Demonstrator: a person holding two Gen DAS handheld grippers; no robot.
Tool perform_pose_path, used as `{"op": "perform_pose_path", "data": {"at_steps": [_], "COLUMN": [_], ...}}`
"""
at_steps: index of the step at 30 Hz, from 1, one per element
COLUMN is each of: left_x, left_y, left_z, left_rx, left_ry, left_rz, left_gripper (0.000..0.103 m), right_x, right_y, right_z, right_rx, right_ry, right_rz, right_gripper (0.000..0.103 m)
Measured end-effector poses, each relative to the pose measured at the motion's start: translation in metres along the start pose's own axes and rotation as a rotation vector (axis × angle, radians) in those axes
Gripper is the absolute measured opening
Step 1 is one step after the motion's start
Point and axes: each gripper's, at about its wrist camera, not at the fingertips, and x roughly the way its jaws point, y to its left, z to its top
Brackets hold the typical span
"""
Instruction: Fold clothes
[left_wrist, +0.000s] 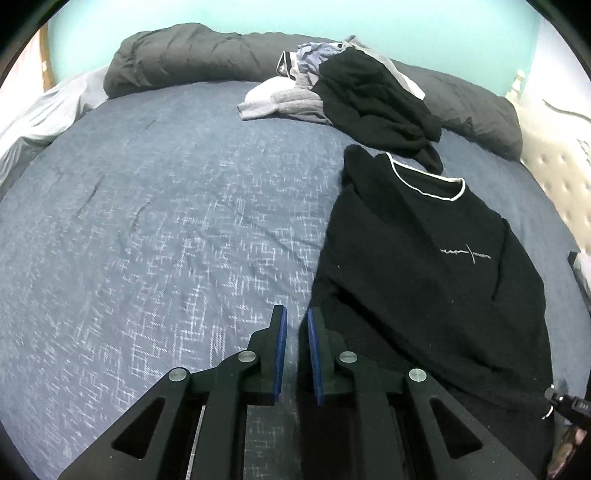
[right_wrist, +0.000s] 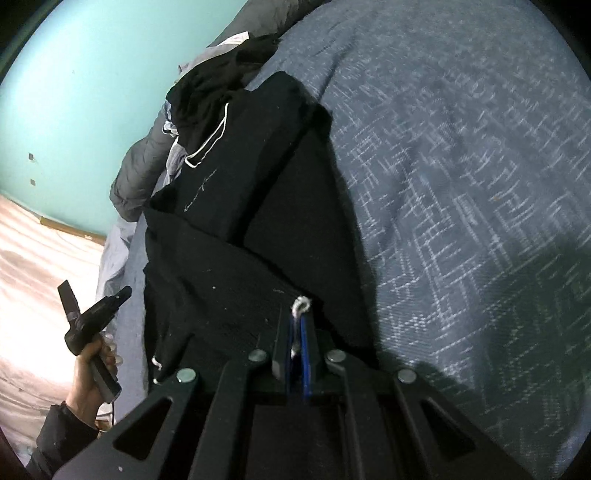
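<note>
While my right gripper (right_wrist: 297, 325) pinches the sweater's (left_wrist: 424, 258) white-trimmed hem near the bed's (left_wrist: 166, 221) right edge and my left gripper (left_wrist: 296, 325) hangs slightly parted, holding nothing, I'd carry that hem flat toward the collar (left_wrist: 424, 182), avoiding bunching.

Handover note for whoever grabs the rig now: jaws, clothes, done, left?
Left gripper: jaws nearly shut, nothing between them, over the blue bedspread.
Right gripper: shut on a white-trimmed edge of the black sweatshirt.
Sweatshirt lies face up, one side folded in.
Unfolded pile sits by the pillows.
Left: finish folding the sweatshirt, then the pile.
</note>
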Motion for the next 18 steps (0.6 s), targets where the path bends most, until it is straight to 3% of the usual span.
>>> {"op": "perform_pose_path", "data": {"at_steps": [6,8,10,11,18], "left_x": [0.005,0.009,0.014,0.017,0.041], "left_y": [-0.001,0.001,0.002,0.003,0.015], "left_z": [-0.01,-0.011,-0.011,-0.011,-0.005], "left_rx": [-0.051,-0.073,-0.097,-0.107,-0.194], "left_ry": [-0.019,-0.038,-0.052,-0.057,-0.071], "left_rz": [-0.067,-0.099,-0.12,-0.128,-0.177], "left_gripper": [0.018,0.031,0.035,0.035,0.035], "right_x": [-0.023,-0.031,-0.035,-0.035,-0.002], "right_y": [-0.003,-0.002,0.003,0.006,0.068], "right_z": [0.008,0.014,0.02,0.024,0.066], "right_rx": [-0.013,-0.021,-0.025,-0.028,-0.183], "right_ry": [-0.05,-0.075,-0.091,-0.095,-0.033], "right_rz": [-0.035,-0.01,0.032,0.048,0.065], "right_gripper": [0.007,0.012,0.032,0.036,0.037]}}
